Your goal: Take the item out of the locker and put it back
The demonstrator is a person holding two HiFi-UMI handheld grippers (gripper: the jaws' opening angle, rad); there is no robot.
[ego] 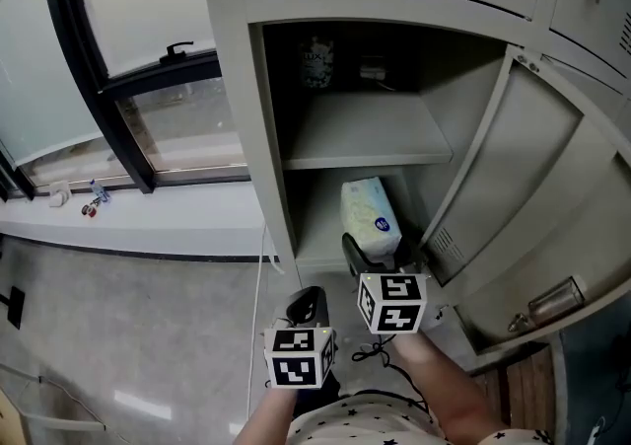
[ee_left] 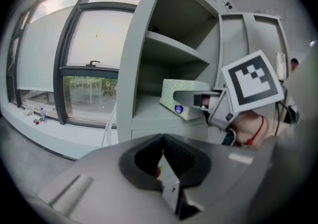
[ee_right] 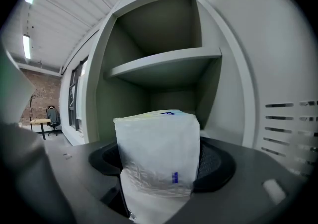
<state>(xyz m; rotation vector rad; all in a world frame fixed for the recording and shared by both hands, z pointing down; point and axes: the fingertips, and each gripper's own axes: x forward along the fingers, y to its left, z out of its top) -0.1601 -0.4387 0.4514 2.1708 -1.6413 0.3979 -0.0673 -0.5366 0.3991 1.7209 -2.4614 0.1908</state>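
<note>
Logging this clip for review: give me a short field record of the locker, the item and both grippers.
Locker door: open
Item: white tissue pack, at the front of the lower compartment
Right gripper: shut on the tissue pack
Left gripper: jaws together, empty, outside the locker
Upper shelf: two small items at the back

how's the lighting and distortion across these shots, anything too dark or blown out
Head view: the locker's upper compartment sits in deep shadow and is hard to read; the tissue pack below is well lit. Left gripper view: strong fisheye curves the window frame, its panes washed out. Right gripper view: black vignette at the corners, the pack evenly lit.
</note>
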